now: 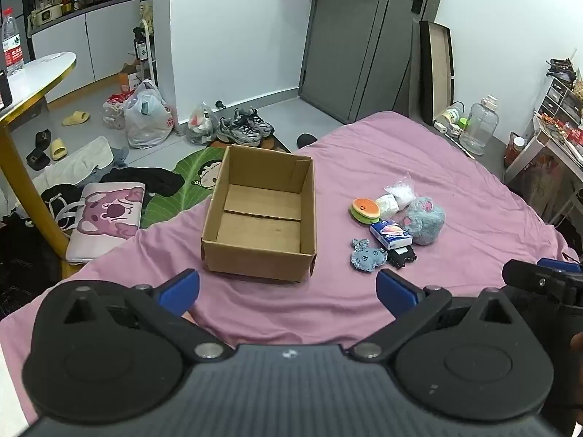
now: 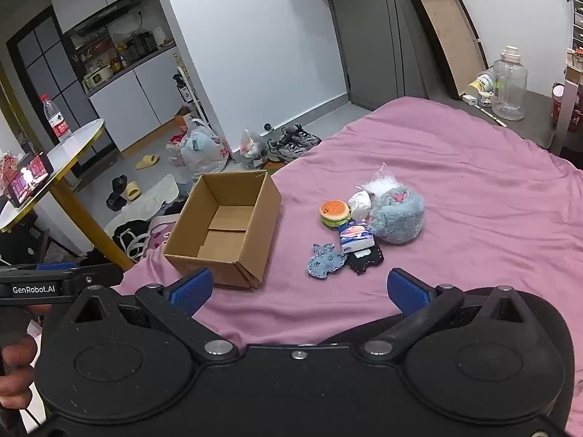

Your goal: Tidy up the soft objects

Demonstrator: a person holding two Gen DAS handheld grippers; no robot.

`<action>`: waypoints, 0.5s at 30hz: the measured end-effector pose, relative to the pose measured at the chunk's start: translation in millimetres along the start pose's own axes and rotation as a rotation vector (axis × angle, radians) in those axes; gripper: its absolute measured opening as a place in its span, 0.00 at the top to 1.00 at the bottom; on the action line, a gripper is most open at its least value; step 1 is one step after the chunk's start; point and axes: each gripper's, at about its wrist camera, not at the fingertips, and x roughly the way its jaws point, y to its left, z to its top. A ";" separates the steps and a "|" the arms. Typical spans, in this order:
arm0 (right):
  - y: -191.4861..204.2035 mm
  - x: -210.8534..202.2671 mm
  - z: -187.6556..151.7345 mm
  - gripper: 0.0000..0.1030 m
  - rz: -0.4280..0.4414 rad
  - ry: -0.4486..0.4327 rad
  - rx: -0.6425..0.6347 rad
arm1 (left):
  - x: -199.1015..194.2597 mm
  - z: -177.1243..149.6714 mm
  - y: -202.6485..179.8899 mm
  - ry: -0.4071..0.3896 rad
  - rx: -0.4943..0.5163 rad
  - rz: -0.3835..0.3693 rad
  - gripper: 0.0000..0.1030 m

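Blue-padded fingers [image 1: 180, 289] of the left gripper [image 1: 288, 291] fill the bottom of the left wrist frame, spread wide with nothing between them; the right gripper [image 2: 298, 289] sits likewise at the bottom of its own frame, jaws wide and empty. Both hang above a pink bedsheet [image 1: 437, 153].

At frame centre stands an open cardboard box [image 1: 260, 215], nothing visible inside. Right of it, apart from the box, soft things cluster: a burger toy [image 1: 365, 210], a white bundle [image 1: 388, 204] and a clear plastic bag [image 1: 400, 187] behind it, a fluffy grey-blue plush [image 1: 426, 220], a blue tissue pack [image 1: 391, 235] touching the plush, a flat blue knitted figure [image 1: 366, 255] and a black one [image 1: 400, 255] just beside it.

Beyond the bed, upper centre, sneakers [image 1: 244, 127] and plastic bags [image 1: 147, 116] lie on the floor; a round table [image 1: 36, 73] occupies the upper left.
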 end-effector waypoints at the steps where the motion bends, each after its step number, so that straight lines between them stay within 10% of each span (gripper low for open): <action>1: 0.2 -0.1 -0.2 0.00 0.000 0.001 0.000 | 0.0 0.0 0.2 0.002 0.000 -0.002 0.01; 15: 0.4 -2.1 -1.4 0.00 -0.003 0.011 0.005 | 0.0 0.1 -0.2 0.002 0.005 0.009 0.01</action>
